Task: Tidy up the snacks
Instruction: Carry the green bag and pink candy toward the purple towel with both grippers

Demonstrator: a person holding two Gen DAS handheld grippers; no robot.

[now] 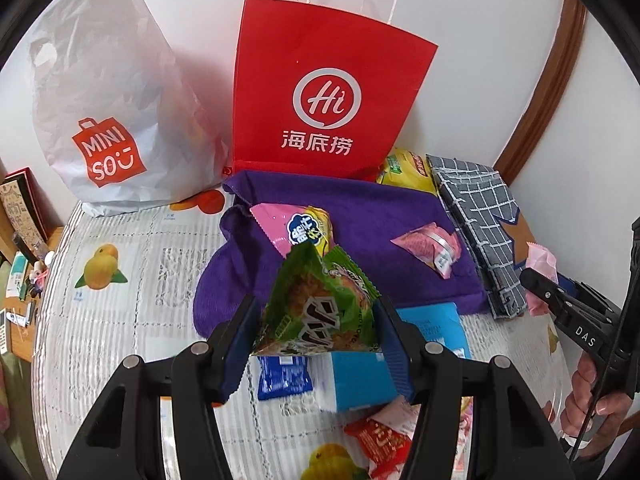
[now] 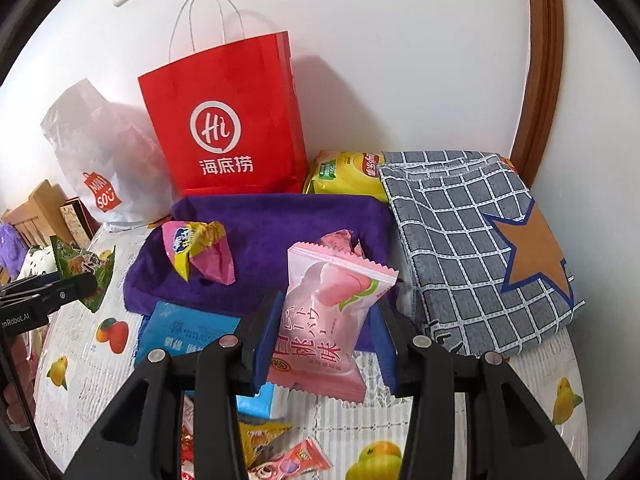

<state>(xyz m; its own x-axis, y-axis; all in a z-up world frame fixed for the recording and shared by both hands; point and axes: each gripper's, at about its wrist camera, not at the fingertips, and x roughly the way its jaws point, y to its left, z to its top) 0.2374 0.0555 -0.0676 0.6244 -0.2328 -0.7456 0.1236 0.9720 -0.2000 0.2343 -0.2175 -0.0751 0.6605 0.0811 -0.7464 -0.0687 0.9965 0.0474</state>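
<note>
My left gripper is shut on a green snack packet, held above the near edge of a purple cloth. In the right wrist view that packet shows at the far left. My right gripper is shut on a pink peach packet, also over the near edge of the purple cloth. On the cloth lie a pink-and-yellow packet and a small pink packet. The right gripper's tip appears at the right edge of the left wrist view.
A red paper bag and a white plastic bag stand against the wall. A yellow chips bag and a folded checked cloth lie to the right. Blue packets and a red packet lie near on the fruit-print tablecloth.
</note>
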